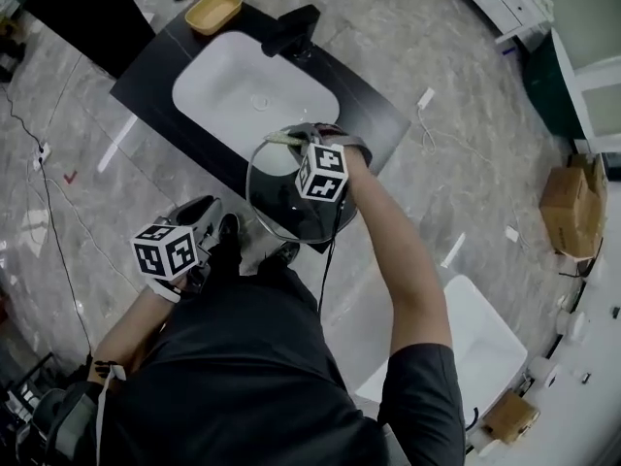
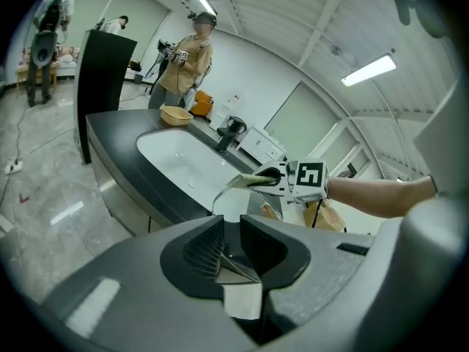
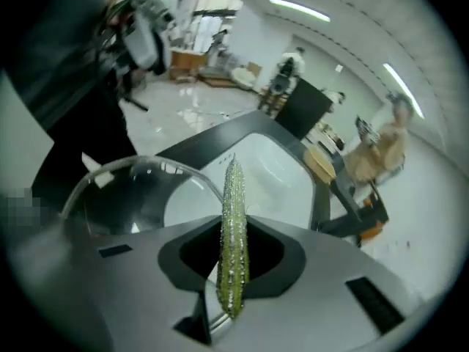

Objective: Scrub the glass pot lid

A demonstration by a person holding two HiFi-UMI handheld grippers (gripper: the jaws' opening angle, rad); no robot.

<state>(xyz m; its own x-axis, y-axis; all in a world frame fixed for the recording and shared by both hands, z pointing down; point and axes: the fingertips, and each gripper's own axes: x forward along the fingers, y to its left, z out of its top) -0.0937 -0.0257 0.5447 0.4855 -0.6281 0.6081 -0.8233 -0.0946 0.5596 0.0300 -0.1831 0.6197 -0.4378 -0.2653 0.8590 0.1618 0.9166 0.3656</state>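
Note:
The glass pot lid (image 1: 291, 202) is held on edge over the front of the black counter (image 1: 146, 76). In the left gripper view its metal rim (image 2: 218, 195) runs down into my left gripper (image 2: 233, 229), which is shut on the lid's edge. In the head view that left gripper (image 1: 225, 226) sits at the lid's lower left. My right gripper (image 1: 291, 142) is shut on a yellow-green scouring sponge (image 3: 233, 233), which stands edge-on between the jaws. The sponge (image 2: 253, 179) touches the top of the lid's rim. In the right gripper view the lid (image 3: 124, 193) lies to the left of the sponge.
A white sink basin (image 1: 254, 90) is set in the counter, with a black faucet (image 1: 291, 32) and a yellow dish (image 1: 213, 10) behind it. A white bin (image 1: 475, 338) and a cardboard box (image 1: 572, 207) stand on the floor to the right. A person (image 2: 187, 57) stands beyond the counter.

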